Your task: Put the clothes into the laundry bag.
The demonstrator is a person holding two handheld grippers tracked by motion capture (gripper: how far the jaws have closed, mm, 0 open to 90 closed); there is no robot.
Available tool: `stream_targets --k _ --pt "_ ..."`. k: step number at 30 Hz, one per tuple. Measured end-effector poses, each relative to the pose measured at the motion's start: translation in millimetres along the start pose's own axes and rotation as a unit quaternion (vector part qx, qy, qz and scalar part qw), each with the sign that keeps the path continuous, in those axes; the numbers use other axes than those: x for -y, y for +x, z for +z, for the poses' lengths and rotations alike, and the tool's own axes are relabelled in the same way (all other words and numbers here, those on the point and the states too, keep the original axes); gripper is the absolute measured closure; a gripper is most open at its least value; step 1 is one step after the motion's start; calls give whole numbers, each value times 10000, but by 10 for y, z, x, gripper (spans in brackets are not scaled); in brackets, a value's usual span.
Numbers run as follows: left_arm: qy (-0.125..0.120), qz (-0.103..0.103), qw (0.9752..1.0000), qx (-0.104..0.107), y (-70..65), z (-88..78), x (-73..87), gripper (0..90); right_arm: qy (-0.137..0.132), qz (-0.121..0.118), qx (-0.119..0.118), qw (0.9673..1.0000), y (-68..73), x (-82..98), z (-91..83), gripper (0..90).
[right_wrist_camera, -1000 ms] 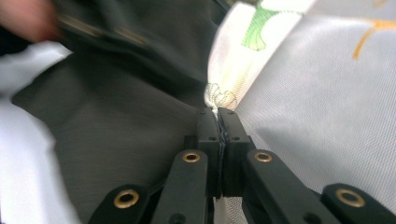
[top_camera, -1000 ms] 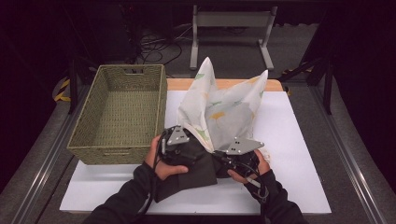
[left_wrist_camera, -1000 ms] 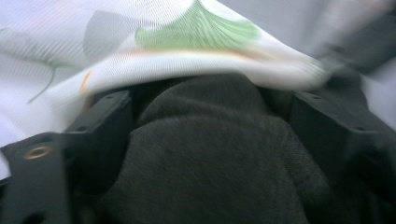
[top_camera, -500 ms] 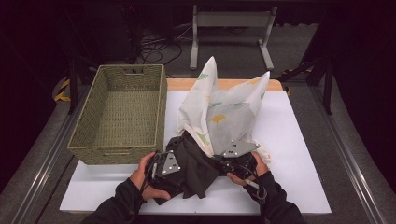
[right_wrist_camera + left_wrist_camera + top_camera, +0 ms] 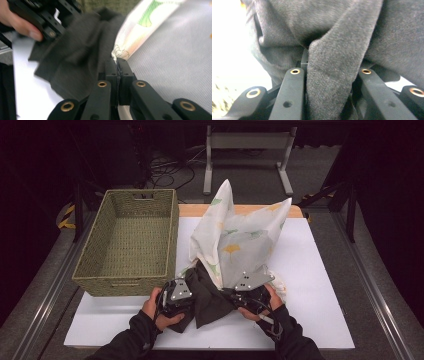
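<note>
Since the earlier frame we've dropped our left hand-held gripper (image 5: 176, 296) lower w/ jaws just closing; a fold of dark cloth (image 5: 332, 75) sits between them. Right hand-held gripper (image 5: 117, 65) is pinched tight on the leaf-print bag (image 5: 240, 240) edge. Cloth pokes from bag's mouth on white bench (image 5: 320, 285), basket (image 5: 131, 240) at left.

The room was dark. A grey metal stand (image 5: 248, 150) and cables (image 5: 167, 170) sat on the floor (image 5: 325, 175) behind the table (image 5: 320, 270).
</note>
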State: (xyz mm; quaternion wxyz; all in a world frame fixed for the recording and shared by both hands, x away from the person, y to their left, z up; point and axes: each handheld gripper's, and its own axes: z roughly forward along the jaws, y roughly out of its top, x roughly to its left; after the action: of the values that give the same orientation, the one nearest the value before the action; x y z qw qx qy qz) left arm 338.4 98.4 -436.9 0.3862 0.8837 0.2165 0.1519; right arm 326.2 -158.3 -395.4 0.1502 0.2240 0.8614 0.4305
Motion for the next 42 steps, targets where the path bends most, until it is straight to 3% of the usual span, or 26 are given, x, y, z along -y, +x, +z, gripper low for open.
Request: stream_targets --k 3,7,10,11,15,20,21,22,23,27,28,29,31,35,37,39,40,42 --pt "-449 -83 9989 41 -14 -157 -124 728 -320 7 -1 9995 52 -135 -86 894" --pt "-827 -13 9966 43 -66 -310 -277 731 -686 88 -15 9976 73 -289 -201 894" --pt "-1219 46 9925 25 -104 -447 -427 734 -966 199 -73 9951 61 -440 -317 896" --pt "-1219 46 9925 25 -104 -447 -427 735 -966 199 -73 9951 61 -440 -317 896" --pt "-1586 171 9872 78 -165 -607 -622 736 -1319 255 -104 9909 38 -606 -505 897" --pt "-1449 320 9888 128 -207 -509 -725 736 -1455 247 -12 9891 39 -635 -635 897" --pt "-1292 374 9908 173 -209 -353 -747 736 -1463 283 14 9888 29 -602 -662 897" --pt "-1292 374 9908 173 -209 -353 -747 736 -1463 283 14 9888 29 -602 -662 897" --pt "-1053 451 9933 185 -217 -160 -748 735 -1477 323 51 9885 20 -555 -679 897" --pt "-767 224 9964 294 -124 162 -777 735 -1397 352 27 9896 14 -440 -679 897" --pt "-765 173 9965 296 -105 206 -788 735 -1366 335 -23 9901 26 -413 -672 896" --pt "-788 -4 9964 316 -77 288 -814 734 -1324 317 -44 9907 38 -394 -666 896" --pt "-827 -74 9961 291 -66 312 -824 732 -1223 281 -72 9921 64 -348 -645 896" --pt "-1070 -642 9918 278 52 412 -834 728 -894 211 -134 9957 111 -200 -547 896" --pt "-1204 -923 9882 208 113 452 -810 724 -739 233 -156 9969 105 -114 -488 896" --pt "-1381 -1310 9816 155 187 495 -763 708 -599 204 -49 9980 96 -59 -450 896" --pt "-1411 -1425 9796 147 198 508 -749 689 -507 125 87 9986 89 -34 -440 896" --pt "-1469 -1212 9815 191 225 528 -724 622 -461 145 182 9987 51 1 -440 896"
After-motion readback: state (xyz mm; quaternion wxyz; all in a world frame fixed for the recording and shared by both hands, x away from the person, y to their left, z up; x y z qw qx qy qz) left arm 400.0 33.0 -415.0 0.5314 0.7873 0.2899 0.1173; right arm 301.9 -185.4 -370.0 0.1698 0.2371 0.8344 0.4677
